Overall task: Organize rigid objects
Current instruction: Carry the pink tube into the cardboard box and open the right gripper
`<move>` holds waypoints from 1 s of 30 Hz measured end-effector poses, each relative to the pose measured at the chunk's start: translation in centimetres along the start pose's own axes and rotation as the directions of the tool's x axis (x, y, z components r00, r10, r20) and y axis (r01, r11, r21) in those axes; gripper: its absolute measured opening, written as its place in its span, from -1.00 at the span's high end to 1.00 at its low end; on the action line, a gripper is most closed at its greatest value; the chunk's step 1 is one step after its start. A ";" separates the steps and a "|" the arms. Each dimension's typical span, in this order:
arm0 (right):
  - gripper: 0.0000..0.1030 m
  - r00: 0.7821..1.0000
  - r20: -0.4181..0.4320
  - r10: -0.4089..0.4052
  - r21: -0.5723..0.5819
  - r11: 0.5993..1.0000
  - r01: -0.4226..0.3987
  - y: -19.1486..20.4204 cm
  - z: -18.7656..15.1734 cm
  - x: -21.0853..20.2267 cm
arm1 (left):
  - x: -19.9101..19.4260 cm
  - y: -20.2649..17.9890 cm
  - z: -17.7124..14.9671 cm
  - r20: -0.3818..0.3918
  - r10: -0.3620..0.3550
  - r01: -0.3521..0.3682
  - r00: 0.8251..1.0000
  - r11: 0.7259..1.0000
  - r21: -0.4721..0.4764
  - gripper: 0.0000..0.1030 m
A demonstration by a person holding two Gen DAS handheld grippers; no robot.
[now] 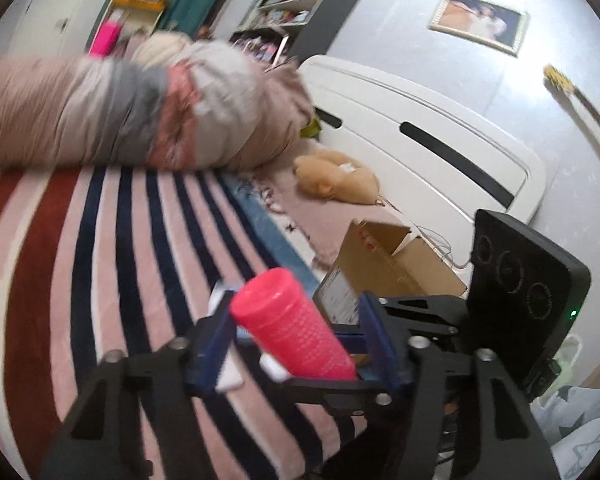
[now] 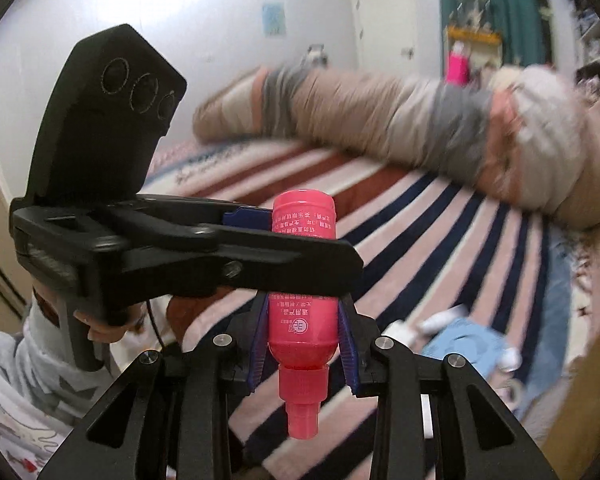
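A pink plastic bottle [image 1: 296, 326] [image 2: 302, 320] is held in the air over a striped bed. In the right wrist view it stands upside down, nozzle toward the camera, between the blue pads of my right gripper [image 2: 303, 344], which is shut on it. My left gripper [image 2: 260, 236] reaches in from the left and clamps the bottle's upper part. In the left wrist view my left gripper [image 1: 296, 344] has the bottle between its blue pads, and the right gripper's black body [image 1: 524, 280] is at the right.
An open cardboard box [image 1: 392, 264] sits on the bed by a plush bear [image 1: 336, 178] and the white headboard [image 1: 440, 136]. A rolled quilt [image 1: 140, 116] lies across the far side. A blue cloth [image 2: 468, 344] and small white items lie on the bed.
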State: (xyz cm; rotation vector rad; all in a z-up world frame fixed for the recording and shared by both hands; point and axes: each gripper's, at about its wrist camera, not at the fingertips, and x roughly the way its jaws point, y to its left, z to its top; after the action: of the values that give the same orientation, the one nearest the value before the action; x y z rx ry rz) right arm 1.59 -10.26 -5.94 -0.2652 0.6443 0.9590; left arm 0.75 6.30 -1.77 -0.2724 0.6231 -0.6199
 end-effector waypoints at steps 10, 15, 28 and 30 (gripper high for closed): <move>0.48 0.965 0.188 -0.181 0.120 0.980 0.161 -6.1 -2.4 -11.4 | 6.4 -13.2 5.2 -0.037 -0.065 0.073 0.997 0.953 0.294 0.38; 0.48 0.945 0.176 -0.277 0.242 0.942 0.231 -10.1 -5.3 -15.2 | 12.1 -18.3 5.4 -0.133 -0.097 0.140 0.986 0.917 0.374 0.41; 0.48 0.939 -0.086 -0.334 0.364 0.866 0.342 -15.2 -9.5 -12.8 | 21.4 -19.2 2.5 -0.325 -0.042 0.161 0.945 0.923 0.349 0.33; 0.47 0.929 -0.112 -0.353 0.367 0.854 0.369 -15.5 -9.8 -12.8 | 21.6 -19.2 2.2 -0.313 0.018 0.110 0.950 0.916 0.385 0.19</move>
State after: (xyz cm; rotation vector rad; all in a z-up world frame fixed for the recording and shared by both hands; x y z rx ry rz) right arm 5.33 -32.28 -6.78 -0.0513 0.7730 0.4503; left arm 7.19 -21.96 -2.00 0.2010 0.7770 -0.8296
